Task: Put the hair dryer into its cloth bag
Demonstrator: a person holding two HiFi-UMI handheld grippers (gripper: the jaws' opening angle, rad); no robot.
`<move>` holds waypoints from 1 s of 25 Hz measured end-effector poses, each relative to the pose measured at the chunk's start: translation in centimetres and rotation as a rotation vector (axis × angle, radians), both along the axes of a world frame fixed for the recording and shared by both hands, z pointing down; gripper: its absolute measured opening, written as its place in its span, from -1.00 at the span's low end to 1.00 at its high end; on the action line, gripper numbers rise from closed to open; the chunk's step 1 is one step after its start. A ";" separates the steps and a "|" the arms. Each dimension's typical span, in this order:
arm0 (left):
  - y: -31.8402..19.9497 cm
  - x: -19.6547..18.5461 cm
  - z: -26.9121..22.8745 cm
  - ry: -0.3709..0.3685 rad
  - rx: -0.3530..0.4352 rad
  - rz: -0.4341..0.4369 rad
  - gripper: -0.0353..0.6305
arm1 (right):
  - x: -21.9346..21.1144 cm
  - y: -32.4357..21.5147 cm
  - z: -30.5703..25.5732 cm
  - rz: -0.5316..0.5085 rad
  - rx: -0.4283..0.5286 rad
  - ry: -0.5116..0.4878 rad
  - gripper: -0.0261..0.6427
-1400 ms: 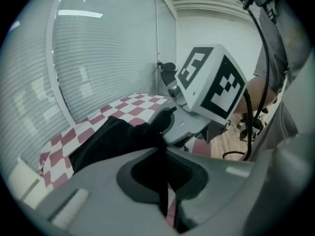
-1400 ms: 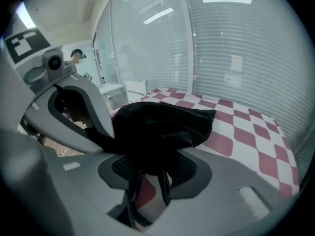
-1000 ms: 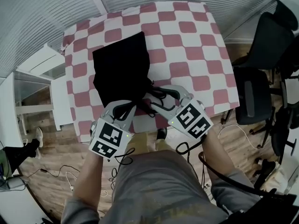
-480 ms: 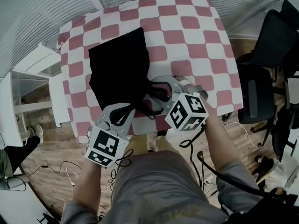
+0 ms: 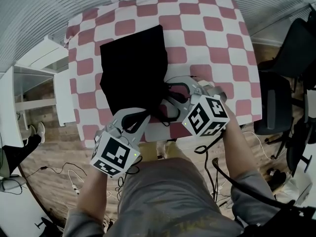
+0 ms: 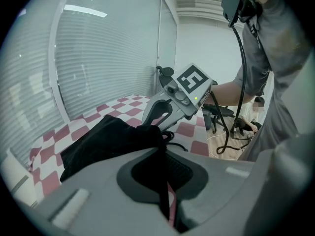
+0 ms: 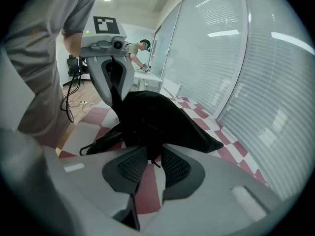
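The black cloth bag (image 5: pixel 133 73) lies bulging on the red-and-white checked table (image 5: pixel 207 43), its mouth toward me. Black cord loops (image 5: pixel 170 105) trail out beside the mouth; I cannot make out the hair dryer itself. My left gripper (image 5: pixel 132 121) is shut on the near edge of the bag (image 6: pixel 108 136), a thin fold of cloth pinched between its pads (image 6: pixel 147 173). My right gripper (image 5: pixel 170 97) is at the mouth's right side. Its jaws have just been closing, with a fold of the bag (image 7: pixel 157 117) between them and a narrow gap left.
Black office chairs (image 5: pixel 276 102) stand right of the table. A low white shelf (image 5: pixel 39 63) is on the left. Cables (image 5: pixel 74 177) lie on the wooden floor near my feet. Blinds and glass walls run behind the table.
The right gripper has rolled and shifted a little toward the bag's mouth, and its jaws have narrowed around the cloth. The left gripper has kept its hold in place.
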State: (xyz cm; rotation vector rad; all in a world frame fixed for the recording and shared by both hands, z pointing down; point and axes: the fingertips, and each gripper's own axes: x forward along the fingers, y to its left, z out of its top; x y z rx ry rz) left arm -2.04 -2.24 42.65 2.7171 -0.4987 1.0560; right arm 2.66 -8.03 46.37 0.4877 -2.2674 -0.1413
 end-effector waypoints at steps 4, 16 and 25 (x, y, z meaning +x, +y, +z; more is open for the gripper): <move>0.0 0.0 -0.1 0.002 0.008 -0.003 -0.87 | 0.2 0.1 0.1 -0.023 0.073 0.034 -0.79; 1.1 0.2 0.2 -0.018 0.029 0.000 -0.87 | 1.6 5.5 -1.7 -0.005 0.121 0.122 -0.81; 2.0 -0.9 -1.4 -0.014 0.225 -0.092 -0.84 | 1.7 6.1 -0.4 0.052 0.103 0.102 -0.80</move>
